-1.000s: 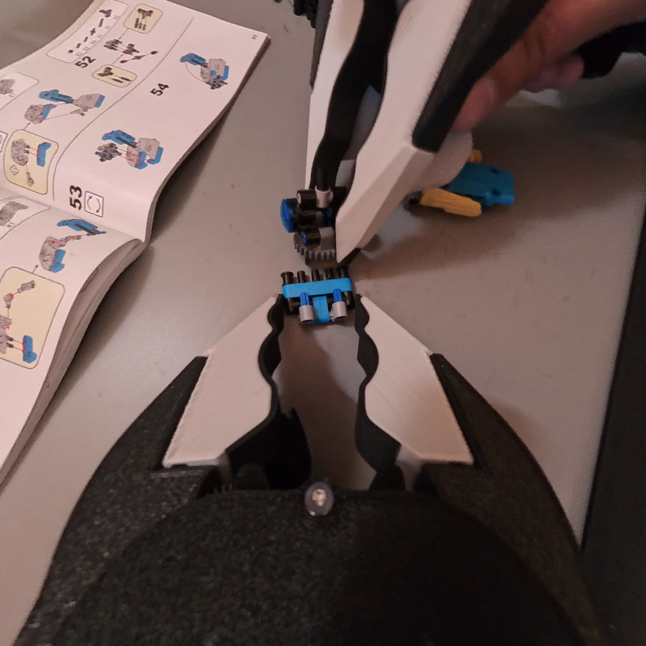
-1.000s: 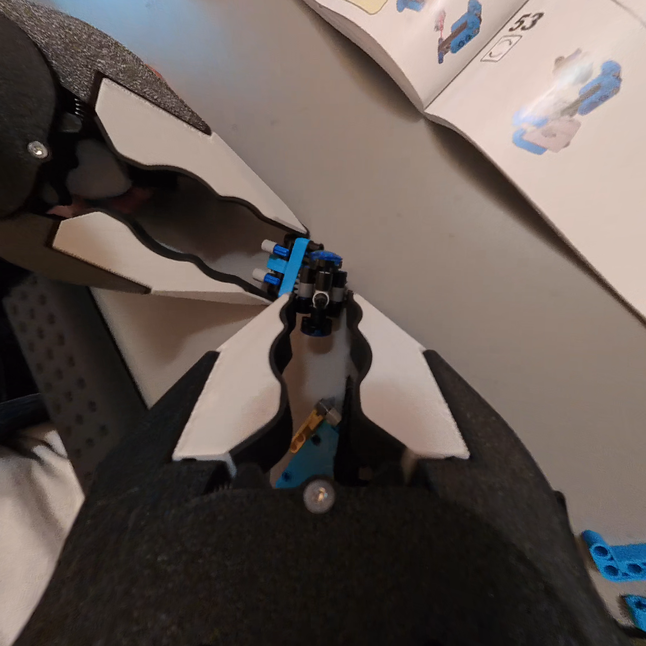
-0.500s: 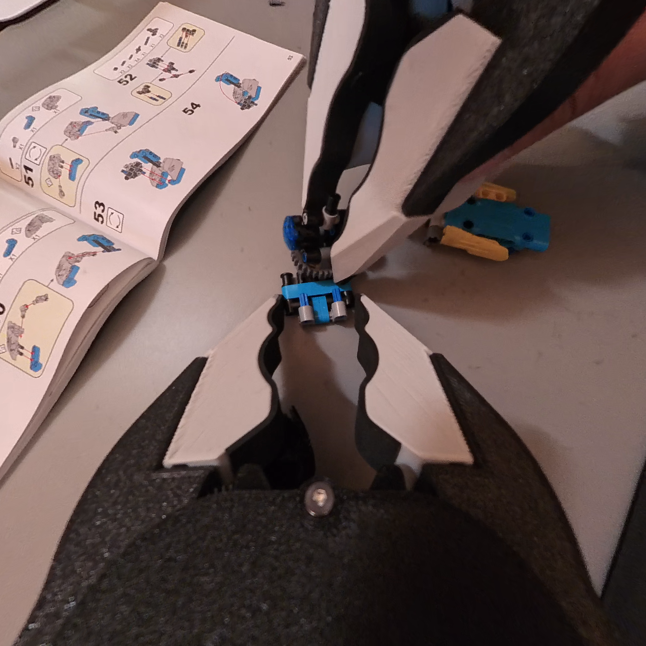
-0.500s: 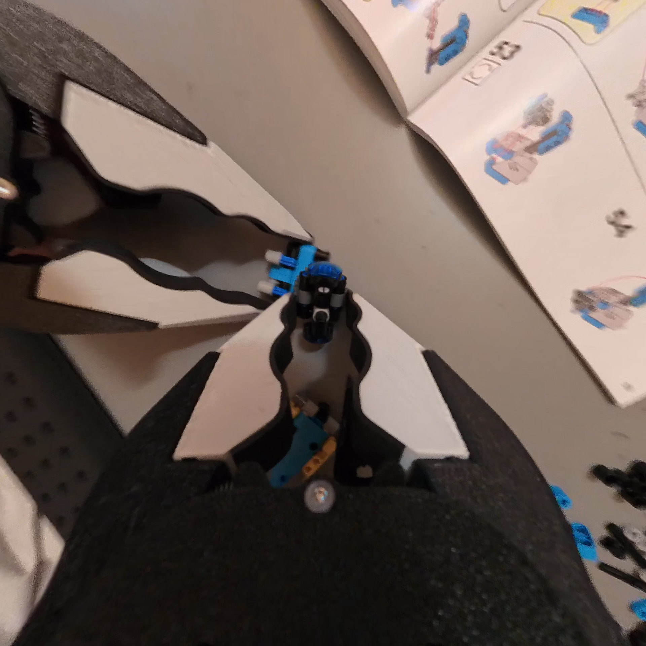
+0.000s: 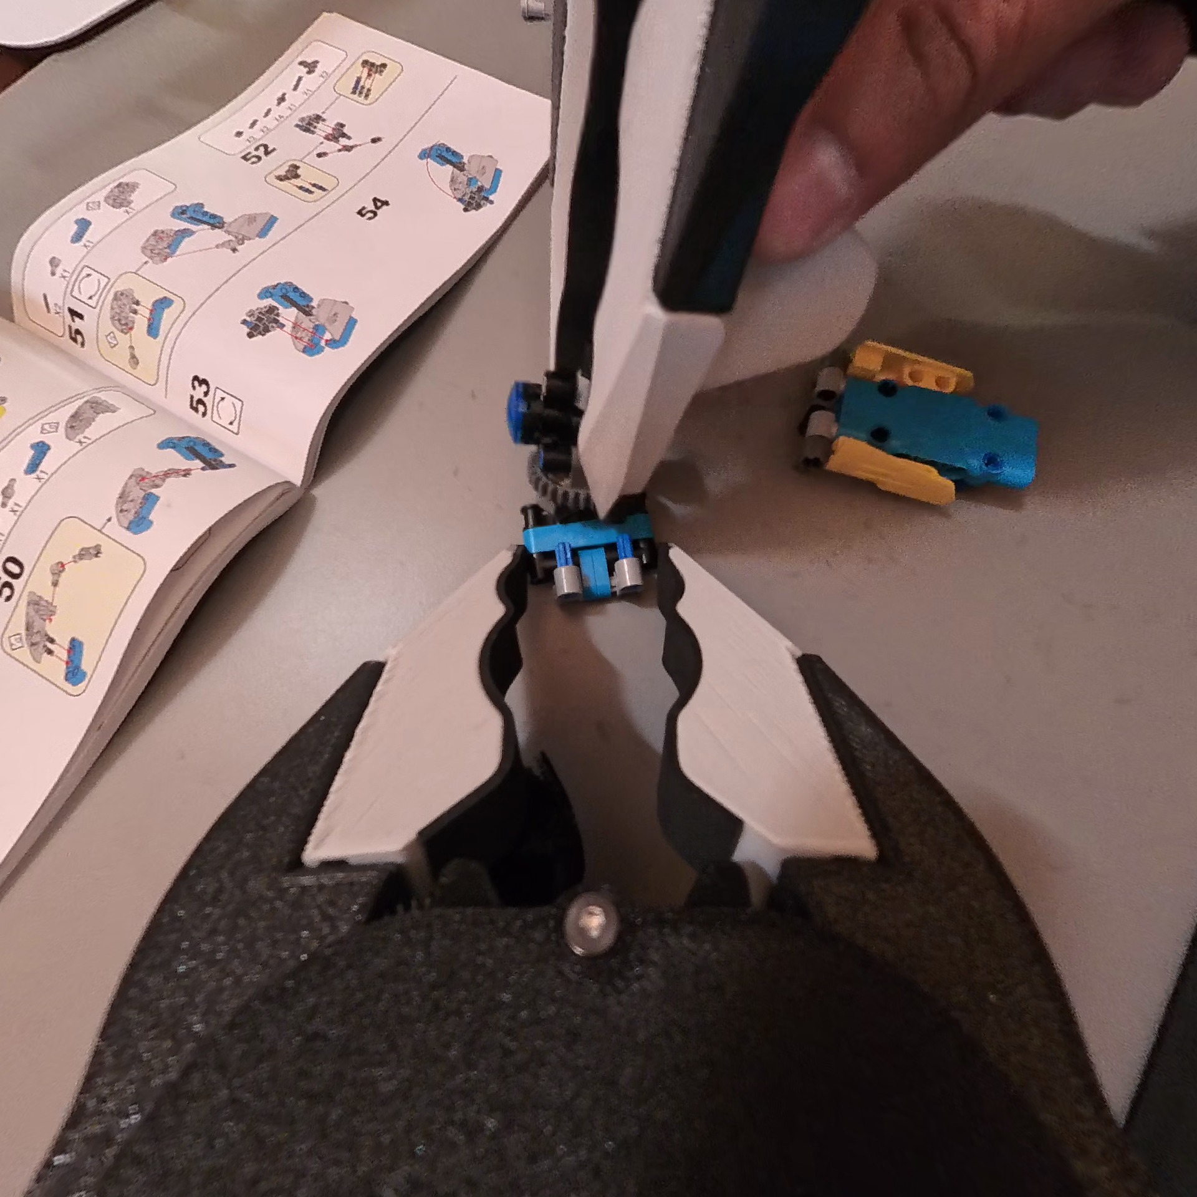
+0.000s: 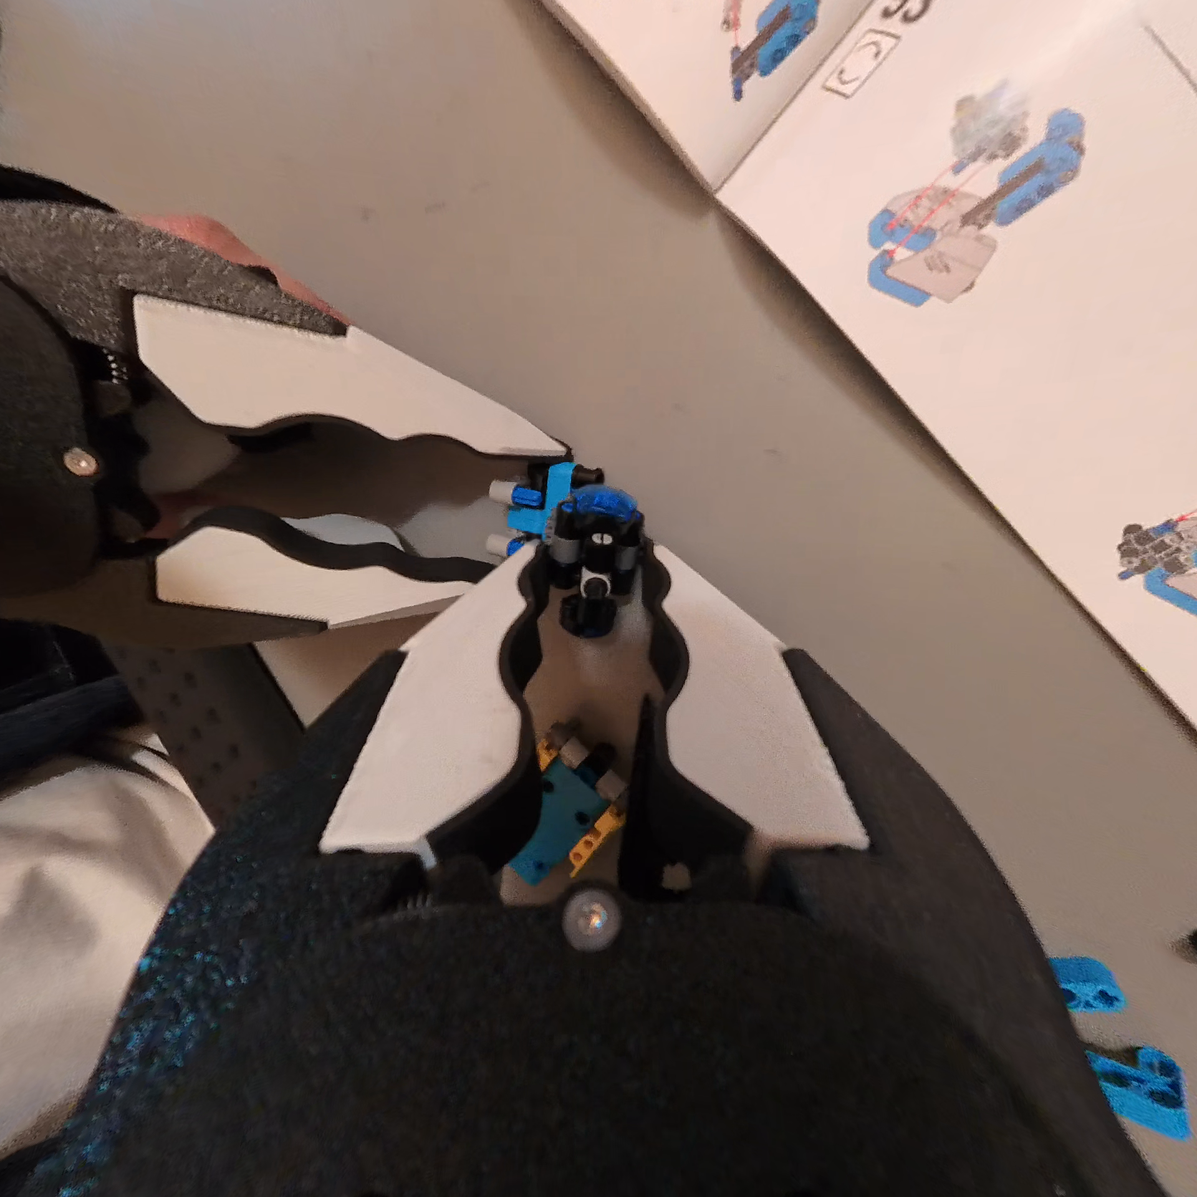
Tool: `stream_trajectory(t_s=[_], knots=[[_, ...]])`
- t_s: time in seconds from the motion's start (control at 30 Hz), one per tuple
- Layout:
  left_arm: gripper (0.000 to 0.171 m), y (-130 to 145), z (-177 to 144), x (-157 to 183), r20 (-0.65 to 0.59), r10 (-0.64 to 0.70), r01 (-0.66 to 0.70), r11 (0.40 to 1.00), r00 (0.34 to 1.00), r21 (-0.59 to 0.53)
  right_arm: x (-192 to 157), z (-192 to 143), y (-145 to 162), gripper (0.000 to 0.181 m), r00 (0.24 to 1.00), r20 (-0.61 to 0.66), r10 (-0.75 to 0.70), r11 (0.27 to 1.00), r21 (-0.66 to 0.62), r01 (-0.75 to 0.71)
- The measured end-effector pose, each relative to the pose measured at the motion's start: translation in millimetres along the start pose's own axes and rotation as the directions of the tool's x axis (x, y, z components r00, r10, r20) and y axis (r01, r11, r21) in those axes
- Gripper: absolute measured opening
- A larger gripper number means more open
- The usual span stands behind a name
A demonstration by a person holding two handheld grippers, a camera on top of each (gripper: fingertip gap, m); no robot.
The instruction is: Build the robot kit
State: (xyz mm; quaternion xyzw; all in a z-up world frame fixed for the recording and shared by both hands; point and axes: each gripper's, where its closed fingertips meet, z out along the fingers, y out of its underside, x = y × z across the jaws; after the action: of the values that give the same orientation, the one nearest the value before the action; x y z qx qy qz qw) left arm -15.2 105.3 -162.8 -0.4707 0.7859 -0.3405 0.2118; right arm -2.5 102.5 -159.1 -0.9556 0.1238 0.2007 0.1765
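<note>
Pinching blue beam piece (image 5: pixel 586 536) in my left fingers (image 5: pixel 588 558) | right fingers (image 6: pixel 594 562) clamp black-blue gear cluster (image 6: pixel 592 550) | pieces touching, join unclear | teal-yellow block (image 5: pixel 907 433) on surface (image 5: pixel 907 680).

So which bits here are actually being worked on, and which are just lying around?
In hand:
- left gripper, shut on the blue bar piece
- right gripper, shut on the black-and-blue gear piece

Lying about:
- open instruction booklet
- teal-and-yellow block
- loose blue pieces
</note>
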Motion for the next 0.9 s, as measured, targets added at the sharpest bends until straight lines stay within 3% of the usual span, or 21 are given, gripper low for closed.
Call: stream_trajectory(t_s=[0.17, 0.6, 0.73, 0.9], knots=[[0.04, -2.7, 1.2, -2.1, 0.073, 0.012, -0.012, 1.0, 0.997, 0.004, 10.2, -4.1, 0.8, 0.028, 0.989, -0.145, -0.009, 1.0, -0.029, 0.005], [0.04, -3.5, 4.1, -1.5, 0.053, -0.038, 0.038, 0.999, 0.998, 0.002, 3.5, -3.8, -5.9, 0.031, 0.998, -0.067, -0.006, 1.0, 0.002, 0.006], [0.04, -3.4, 4.2, -0.9, 0.041, -0.046, 0.045, 0.999, 0.998, 0.002, 7.1, -8.2, -12.9, 0.03, 0.992, -0.09, -0.087, 0.995, 0.043, 0.091], [0.04, -3.2, 4.4, -0.9, 0.026, -0.06, 0.06, 0.998, 0.998, 0.0, 12.0, -1.1, -9.0, 0.03, 0.916, -0.177, -0.361, 0.93, 0.009, 0.368]])
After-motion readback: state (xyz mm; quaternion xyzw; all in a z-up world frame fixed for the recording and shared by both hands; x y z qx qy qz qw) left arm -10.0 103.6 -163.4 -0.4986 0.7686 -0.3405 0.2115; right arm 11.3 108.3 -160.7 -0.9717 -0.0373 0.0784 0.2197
